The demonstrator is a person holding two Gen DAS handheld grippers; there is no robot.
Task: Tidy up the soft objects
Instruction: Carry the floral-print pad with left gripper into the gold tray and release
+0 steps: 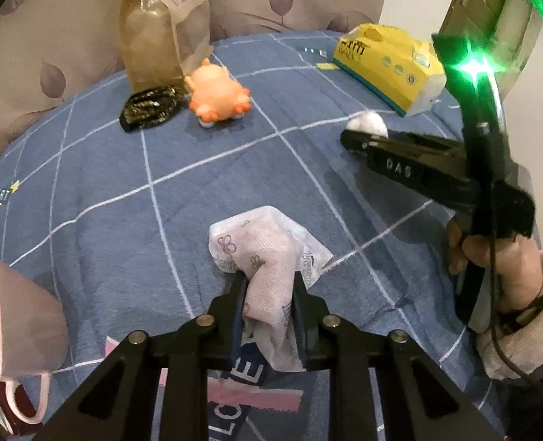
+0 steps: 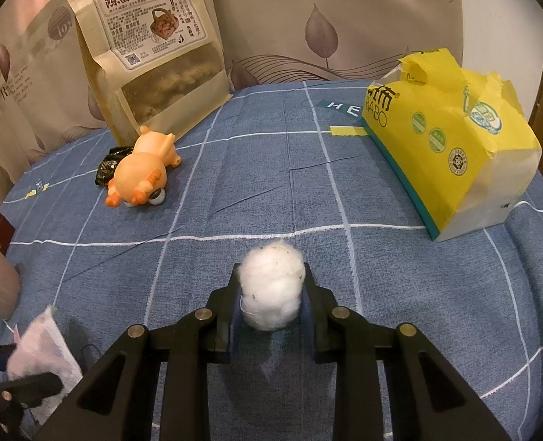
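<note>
My left gripper [image 1: 267, 294] pinches the pink floral wrapper [image 1: 267, 253] just above the blue blanket [image 1: 131, 191]; my right gripper [image 2: 271, 294] squeezes the cotton ball [image 2: 271, 286]. Beyond lie the orange toy [image 2: 142, 176] and yellow tissue pack [image 2: 451, 154].

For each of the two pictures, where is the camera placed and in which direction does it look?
Left wrist: on the left gripper, looking down at the blue blanket; jaws clamp a pink packet; the person's right hand shows.
Right wrist: on the right gripper, looking down toward the curtain; jaws clamp a cotton ball.
Shared: orange toy, yellow tissue pack, snack bag.
</note>
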